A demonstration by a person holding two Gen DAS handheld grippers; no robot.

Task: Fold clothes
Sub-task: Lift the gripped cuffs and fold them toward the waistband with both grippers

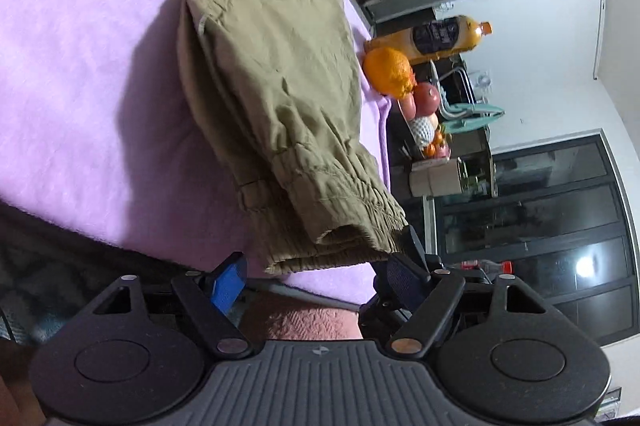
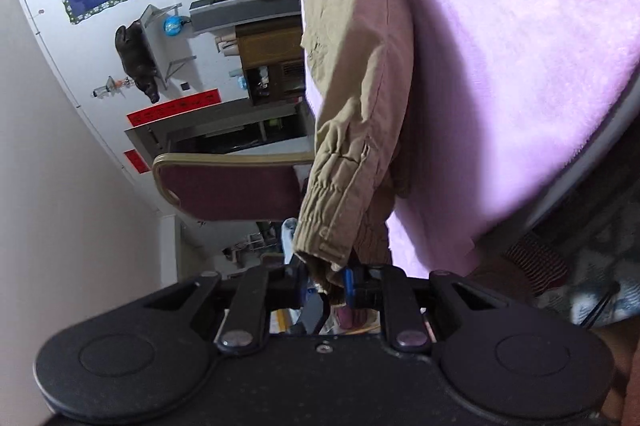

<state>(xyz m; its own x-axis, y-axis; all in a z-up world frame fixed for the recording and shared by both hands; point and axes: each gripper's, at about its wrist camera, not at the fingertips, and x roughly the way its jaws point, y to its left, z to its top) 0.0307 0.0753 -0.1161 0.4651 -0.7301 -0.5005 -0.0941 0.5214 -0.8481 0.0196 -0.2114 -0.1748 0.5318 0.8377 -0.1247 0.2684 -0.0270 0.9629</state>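
Khaki trousers (image 1: 272,74) lie lengthwise, partly folded, on a purple-covered bench (image 1: 80,66). Right hand-held gripper (image 2: 334,284) pinches their near cuff, lifted; left hand-held gripper (image 1: 316,278) gapes open, empty, beside it. Further folds remain

I am counting one pair of khaki trousers (image 1: 276,74) lying on one purple cloth (image 1: 88,66). Near the surface's far edge I am seeing one orange (image 1: 387,70), one juice bottle (image 1: 440,40) and two red apples (image 1: 425,99).
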